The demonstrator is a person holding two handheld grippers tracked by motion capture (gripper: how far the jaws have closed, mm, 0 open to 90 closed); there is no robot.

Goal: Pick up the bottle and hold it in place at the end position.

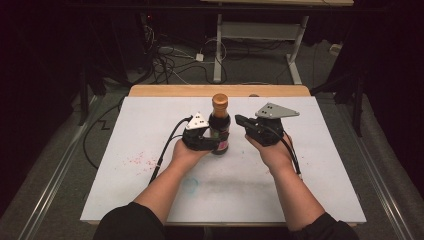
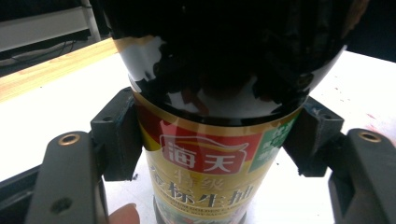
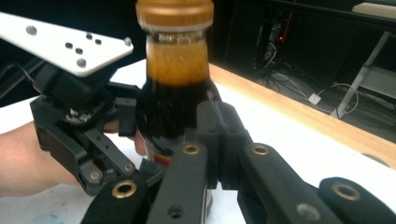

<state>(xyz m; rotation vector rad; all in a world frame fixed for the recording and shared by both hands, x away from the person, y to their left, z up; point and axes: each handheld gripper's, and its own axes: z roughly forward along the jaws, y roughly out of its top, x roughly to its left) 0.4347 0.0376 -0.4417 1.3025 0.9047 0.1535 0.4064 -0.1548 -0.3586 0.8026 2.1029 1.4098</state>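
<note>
A: Status on the grippers?

B: Left gripper (image 1: 212,139) is clamped on the soy sauce bottle (image 1: 219,125), pads on the label, low down, so it stands upright and can't spin. Right gripper (image 1: 241,120) is pinched together, nothing in it, just beside the bottle's shoulder.

A: Why so low?

B: Leaves the gold cap (image 3: 174,13) above both grippers, probably for opening.
</note>
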